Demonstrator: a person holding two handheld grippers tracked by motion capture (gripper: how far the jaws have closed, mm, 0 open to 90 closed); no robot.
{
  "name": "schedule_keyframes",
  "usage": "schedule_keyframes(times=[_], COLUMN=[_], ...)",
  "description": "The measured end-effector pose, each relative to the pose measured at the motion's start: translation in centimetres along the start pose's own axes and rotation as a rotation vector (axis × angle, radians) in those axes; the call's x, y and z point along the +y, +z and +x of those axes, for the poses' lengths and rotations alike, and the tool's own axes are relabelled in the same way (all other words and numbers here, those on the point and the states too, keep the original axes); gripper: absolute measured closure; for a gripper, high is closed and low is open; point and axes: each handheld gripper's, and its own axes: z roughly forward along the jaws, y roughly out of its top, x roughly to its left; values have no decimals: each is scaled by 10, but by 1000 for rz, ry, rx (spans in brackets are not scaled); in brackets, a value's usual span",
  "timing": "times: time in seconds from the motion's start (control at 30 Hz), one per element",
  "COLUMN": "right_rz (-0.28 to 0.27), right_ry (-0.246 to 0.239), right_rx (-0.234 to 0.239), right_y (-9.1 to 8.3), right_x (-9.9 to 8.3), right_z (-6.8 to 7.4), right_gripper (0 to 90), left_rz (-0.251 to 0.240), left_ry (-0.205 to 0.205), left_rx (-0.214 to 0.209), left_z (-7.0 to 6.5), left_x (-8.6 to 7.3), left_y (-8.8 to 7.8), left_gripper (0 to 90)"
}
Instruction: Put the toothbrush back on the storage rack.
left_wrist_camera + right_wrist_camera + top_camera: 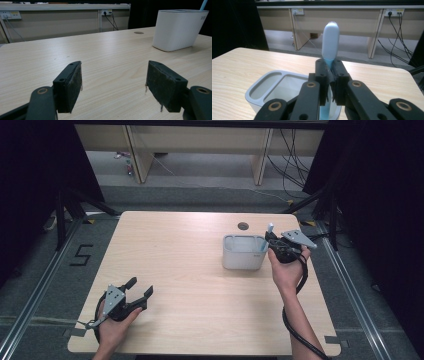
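Pale wooden table [190, 285] is standing on grey carpet between dark curtains, with desk legs and trailing cables showing beyond its far edge; on its far right part a white two-compartment holder [243, 252] is sitting. The right gripper [330, 75] is pinching a light blue toothbrush [330, 40] by its neck, jaws pressed together on it, head and bristles pointing up, handle running down into the holder's right-hand compartment as that gripper's camera is seeing it. Whether the handle's end is resting on the bottom cannot be told.

To do this step well, the brush should be kept upright and moving straight along its own length, so the handle is not scraping the holder's rim or tipping the light holder; the grip should be loosened only once the brush is leaning safely inside.

The right hand [287, 270] is reaching forward from the near edge, wrist raised, holding its gripper just beside the holder's right end; the left gripper [131, 295] is resting low at the table's near left, well apart, jaws spread wide with nothing between them.
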Motion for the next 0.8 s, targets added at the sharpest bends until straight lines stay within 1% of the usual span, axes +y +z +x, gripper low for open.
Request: schedule_keyframes(times=[0.03, 0.07, 0.1, 0.2, 0.23, 0.27, 0.3, 0.33, 0.37, 0.4, 0.43, 0.53, 0.57, 0.6, 0.7, 0.73, 0.77, 0.8], right_rz=[0, 6, 0, 10, 14, 17, 8, 13, 14, 22, 18, 33, 28, 34, 32, 40, 43, 35], right_ry=[14, 17, -14, 6, 22, 3, 3, 2, -12, 6, 14, -3, 1, 19, 0, 11, 23, 1], right_rx=[11, 2, -4, -3, -3, -4, -2, -4, -5, 4, -6, -8, -3, -4, -11, -3, -15, -9], right_y=[1, 1, 1, 2, 3, 3, 4, 4, 5, 6, 6, 6, 7, 7, 8, 7, 7, 8], right_x=[-1, -2, -2, -4, -5, -6, -7, -8, -9, -10, -11, -12, -13, -14, -16, -16, -17, -18], right_z=[0, 0, -2, -2, -1, -2, -2, -2, -3, -2, -2, -3, -3, -2, -4, -3, -2, -4], right_gripper=[851, 851, 851, 851, 851, 851, 851, 851, 851, 850, 851, 850, 850, 851, 851, 851, 851, 851], left_rz=[0, -6, -18, -20, -18, -19, -19, -20, -20, -21, -21, -21, -21, -22, -22, -2, -3, -3], left_ry=[0, 0, -2, -2, -1, -1, -1, -1, -3, -3, -3, -3, -3, -4, -3, -1, -1, 0], left_rx=[0, -2, -1, -1, -2, -1, -2, -2, -2, -2, -2, -3, -3, -3, -3, 0, -1, -1], left_z=[0, 0, 0, 0, 0, 0, 0, 0, 0, 0, 1, 1, 1, 1, 1, 0, 0, 0], left_x=[0, 0, -1, -1, -1, -1, -1, -1, -1, -1, -1, -1, -1, -1, -1, 0, 0, 0], left_y=[0, 1, 2, 2, 1, 2, 2, 1, 1, 1, 1, 1, 1, 1, 1, 0, 0, 0], left_gripper=[282, 282, 282, 282, 282, 282, 282, 281, 282, 281, 282, 281, 281, 281, 281, 281, 281, 281])
